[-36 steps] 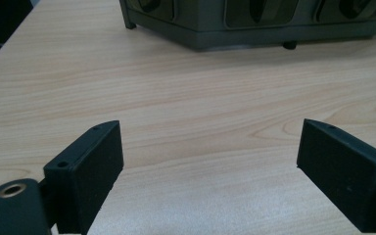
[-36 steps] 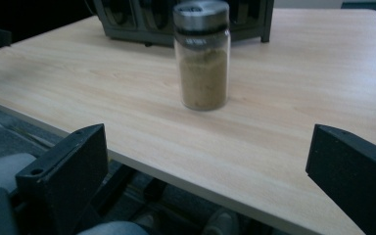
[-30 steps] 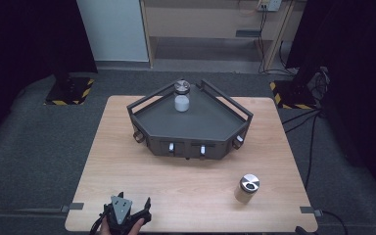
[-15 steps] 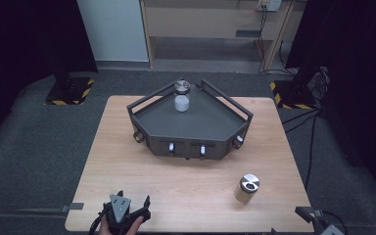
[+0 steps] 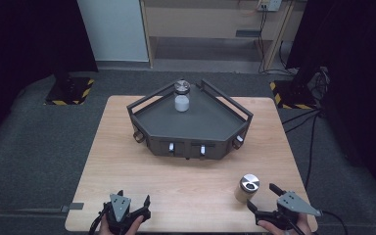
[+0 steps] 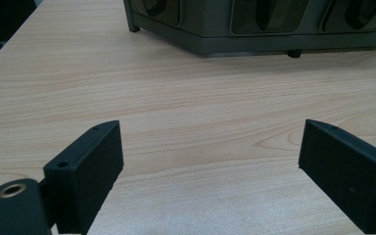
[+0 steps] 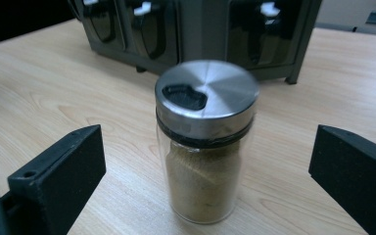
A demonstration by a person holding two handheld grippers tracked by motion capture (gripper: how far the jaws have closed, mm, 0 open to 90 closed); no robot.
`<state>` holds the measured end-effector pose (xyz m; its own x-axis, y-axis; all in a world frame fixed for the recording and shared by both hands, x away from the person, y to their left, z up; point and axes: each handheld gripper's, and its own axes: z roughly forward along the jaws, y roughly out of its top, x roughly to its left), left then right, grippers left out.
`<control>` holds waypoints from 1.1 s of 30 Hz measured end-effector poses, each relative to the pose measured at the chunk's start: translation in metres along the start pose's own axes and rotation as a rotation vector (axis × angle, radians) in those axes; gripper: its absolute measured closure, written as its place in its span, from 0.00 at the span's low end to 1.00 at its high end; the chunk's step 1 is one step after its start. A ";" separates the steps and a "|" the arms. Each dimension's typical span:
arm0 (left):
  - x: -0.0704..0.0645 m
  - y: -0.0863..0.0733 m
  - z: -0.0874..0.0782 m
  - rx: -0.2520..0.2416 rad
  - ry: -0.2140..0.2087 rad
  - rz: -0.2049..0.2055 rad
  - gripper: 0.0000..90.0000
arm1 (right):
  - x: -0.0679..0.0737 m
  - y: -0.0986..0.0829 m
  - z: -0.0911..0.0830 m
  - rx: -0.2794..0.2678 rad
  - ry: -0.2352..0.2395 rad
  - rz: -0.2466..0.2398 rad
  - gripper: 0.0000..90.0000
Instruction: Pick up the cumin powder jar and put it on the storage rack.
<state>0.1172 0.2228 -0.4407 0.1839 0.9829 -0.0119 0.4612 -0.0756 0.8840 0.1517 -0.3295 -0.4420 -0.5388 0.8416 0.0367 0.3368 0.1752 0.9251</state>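
- A glass spice jar (image 7: 206,142) with a steel shaker lid is standing upright on the wooden table (image 5: 127,147), at the lower right of the high view; a tan powder is filling roughly its lower two thirds.
- The right gripper (image 5: 269,198) is sitting at the bottom right of the high view, just beside the jar. Its jaws are gaping wide and holding nothing; in the right gripper view the jar is standing between them, apart from both.
- The left gripper (image 5: 127,210) is resting at the bottom left of the high view, well apart from the jar. Its jaws are also spread wide and empty, with bare table between them in the left gripper view.
- A dark, angular rack (image 5: 191,125) is sitting at the middle of the high view, its tray walled by a low rail.
- A second jar (image 5: 181,96) is standing at the tray's far corner, holding something white, possibly salt; it is too small to tell.
- Small containers with pale tabs are slotted into the rack's front face; their contents are hidden.
- Both hands are being cut off by the bottom edge of the high view.
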 end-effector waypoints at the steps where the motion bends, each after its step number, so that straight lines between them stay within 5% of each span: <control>1: 0.000 0.000 0.000 0.001 -0.001 0.002 0.10 | 0.000 -0.001 0.004 0.005 0.001 -0.001 0.01; 13: 0.002 -0.001 0.000 -0.002 -0.003 -0.003 0.10 | -0.001 -0.017 0.041 0.023 -0.024 -0.018 0.12; 20: 0.001 -0.001 0.001 0.001 -0.006 -0.001 0.10 | -0.010 -0.027 0.046 -0.006 0.019 -0.025 0.34; 33: 0.000 -0.001 0.001 0.003 -0.014 0.001 0.10 | -0.009 -0.025 0.047 -0.002 0.018 -0.038 0.35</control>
<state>0.1175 0.2231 -0.4421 0.1961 0.9804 -0.0179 0.4638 -0.0767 0.8826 0.1844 -0.3177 -0.4827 -0.5647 0.8252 0.0085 0.3146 0.2058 0.9266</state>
